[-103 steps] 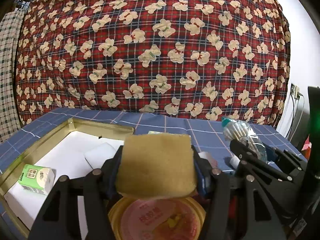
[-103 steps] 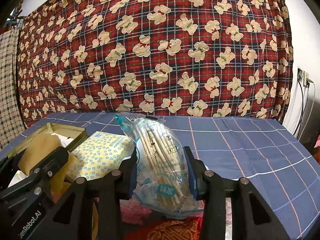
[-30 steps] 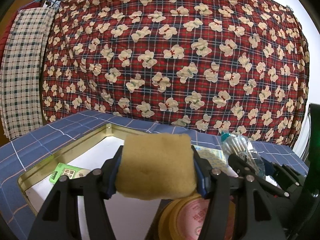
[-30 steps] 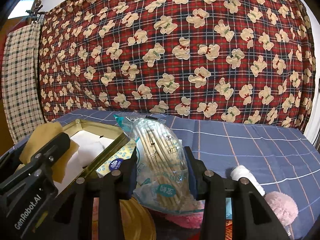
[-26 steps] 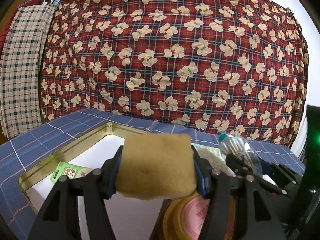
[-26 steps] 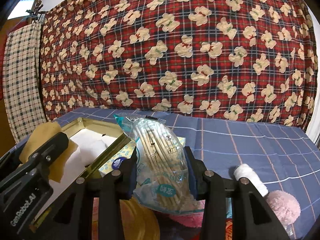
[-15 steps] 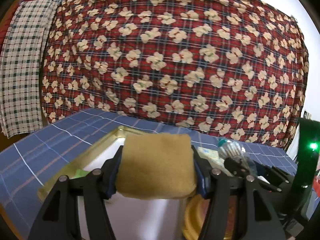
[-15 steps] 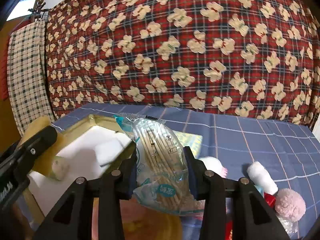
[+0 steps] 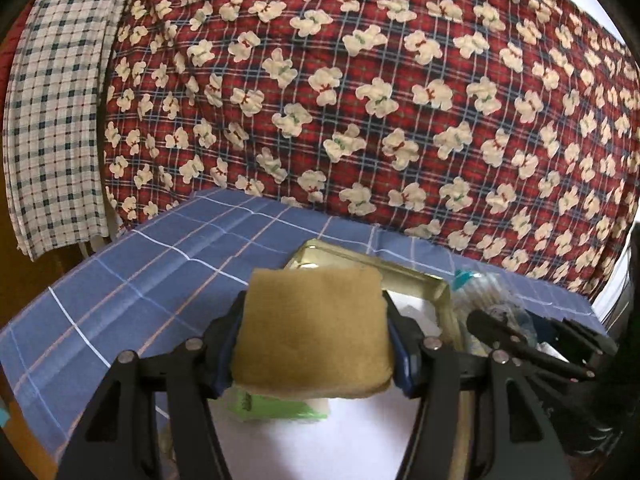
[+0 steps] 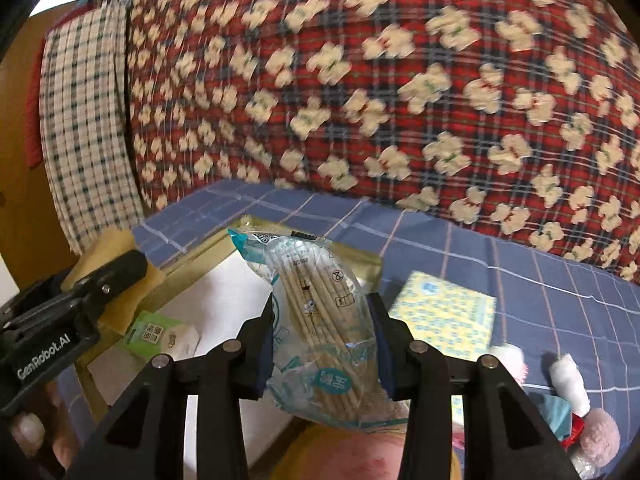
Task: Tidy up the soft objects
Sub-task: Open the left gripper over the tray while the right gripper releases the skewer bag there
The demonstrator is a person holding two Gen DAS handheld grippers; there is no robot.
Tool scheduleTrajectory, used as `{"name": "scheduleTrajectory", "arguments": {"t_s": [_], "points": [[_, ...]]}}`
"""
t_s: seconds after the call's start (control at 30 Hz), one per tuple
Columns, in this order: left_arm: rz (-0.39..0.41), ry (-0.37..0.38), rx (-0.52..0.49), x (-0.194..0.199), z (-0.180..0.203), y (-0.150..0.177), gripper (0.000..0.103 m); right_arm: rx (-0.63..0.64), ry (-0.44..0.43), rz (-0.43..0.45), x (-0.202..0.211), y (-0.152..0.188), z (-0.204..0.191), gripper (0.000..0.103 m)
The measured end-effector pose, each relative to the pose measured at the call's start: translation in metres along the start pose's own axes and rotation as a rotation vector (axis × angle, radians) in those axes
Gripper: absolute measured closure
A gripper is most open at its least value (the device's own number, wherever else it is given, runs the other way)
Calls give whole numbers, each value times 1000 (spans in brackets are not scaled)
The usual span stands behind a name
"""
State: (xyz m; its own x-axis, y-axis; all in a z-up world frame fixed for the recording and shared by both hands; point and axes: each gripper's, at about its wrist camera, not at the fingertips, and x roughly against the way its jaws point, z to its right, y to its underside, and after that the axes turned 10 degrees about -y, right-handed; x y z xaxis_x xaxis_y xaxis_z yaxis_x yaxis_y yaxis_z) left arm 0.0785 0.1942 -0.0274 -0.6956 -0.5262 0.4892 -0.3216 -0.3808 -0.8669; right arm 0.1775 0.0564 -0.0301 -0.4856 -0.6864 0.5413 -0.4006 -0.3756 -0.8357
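My left claw [image 9: 316,344] is clamped on a tan sponge [image 9: 314,328]; my right claw [image 10: 322,344] is clamped on a bag of cotton swabs [image 10: 320,332], long axis running 12 to 6. The gold-rimmed tray [image 10: 200,258] lies at 12 o'clock just beyond both claws, its white floor directly below the sponge. I judge the left claw nearer for release, beside the green tissue pack [image 10: 154,334].
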Motion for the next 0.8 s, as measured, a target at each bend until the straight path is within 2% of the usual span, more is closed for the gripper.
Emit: {"name": "scheduleTrajectory", "arguments": {"t_s": [0.23,0.3,0.33,0.37,0.43,0.63,0.8], "points": [[-31,-17,-82,-16,5,-10,39,15,9,-72,-28,-8,-9,58],[-34,-27,-91,-18,5,-12,29,5,-16,-78,-32,-8,-9,44],[-26,-13,-84,-16,4,-12,21,-2,-28,-74,-33,-8,-9,34],[-18,-13,-77,-14,3,-12,13,-11,-43,-64,-31,-8,-8,33],[1,-16,-61,-10,-1,-11,7,-20,-51,-52,-27,-8,-8,33],[24,25,-28,3,-1,-8,7,-38,-51,-7,-2,-5,0,33],[41,67,-31,16,12,1,5,-87,-57,47,28,11,19,32]]}}
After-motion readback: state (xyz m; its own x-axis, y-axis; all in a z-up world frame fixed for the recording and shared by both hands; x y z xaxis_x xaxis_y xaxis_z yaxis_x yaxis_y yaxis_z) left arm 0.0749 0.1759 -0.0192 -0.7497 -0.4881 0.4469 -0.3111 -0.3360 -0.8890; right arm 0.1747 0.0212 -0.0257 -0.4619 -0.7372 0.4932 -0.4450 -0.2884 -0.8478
